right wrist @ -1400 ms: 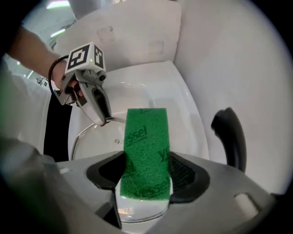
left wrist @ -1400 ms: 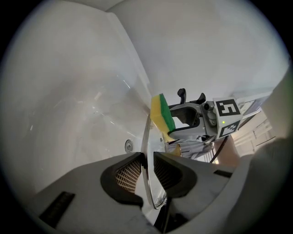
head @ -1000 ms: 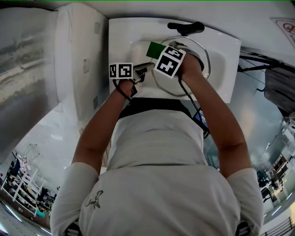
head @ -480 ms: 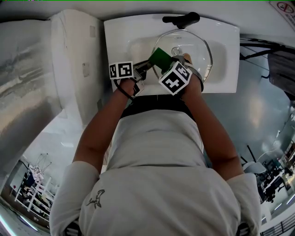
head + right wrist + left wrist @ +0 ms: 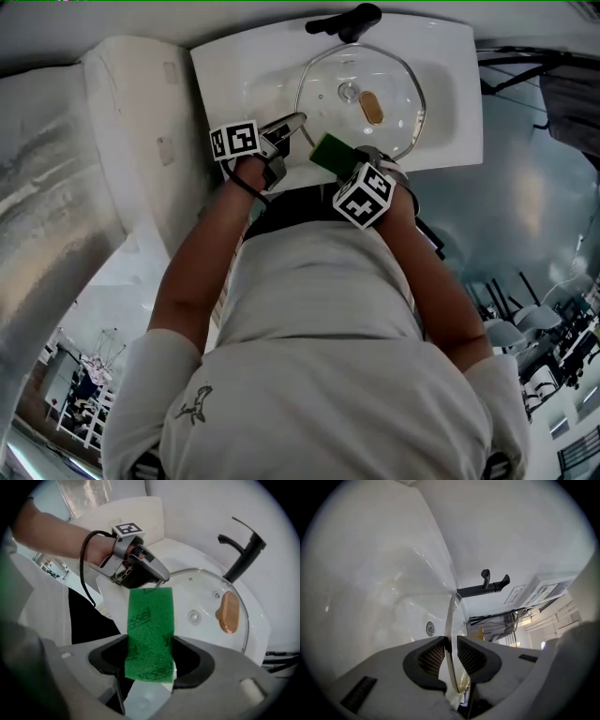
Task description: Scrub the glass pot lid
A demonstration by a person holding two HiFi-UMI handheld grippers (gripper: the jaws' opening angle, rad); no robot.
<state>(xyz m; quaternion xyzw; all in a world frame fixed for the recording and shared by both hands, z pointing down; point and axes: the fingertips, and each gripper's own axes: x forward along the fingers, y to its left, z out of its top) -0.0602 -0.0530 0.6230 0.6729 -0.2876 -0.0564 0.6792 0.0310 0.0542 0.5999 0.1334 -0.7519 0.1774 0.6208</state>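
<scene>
Right claw (image 5: 150, 663), gripping sponge (image 5: 150, 630), slid back to lid (image 5: 206, 602) edge; left claw (image 5: 451, 656) clamps rim.

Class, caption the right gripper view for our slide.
Right gripper holds green scouring pad near glass lid clamped by left gripper.

lid (image 5: 328, 89) rim behind pad (image 5: 330, 152), shelves (image 5: 80, 405) indistinct

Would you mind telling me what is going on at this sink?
A person is cleaning a glass pot lid over a white sink with two hand-held grippers. The left gripper clamps the lid's rim and holds it over the basin, near the black tap. The right gripper is shut on a green scouring pad, held at the lid's near edge; whether the pad touches the glass cannot be told.
</scene>
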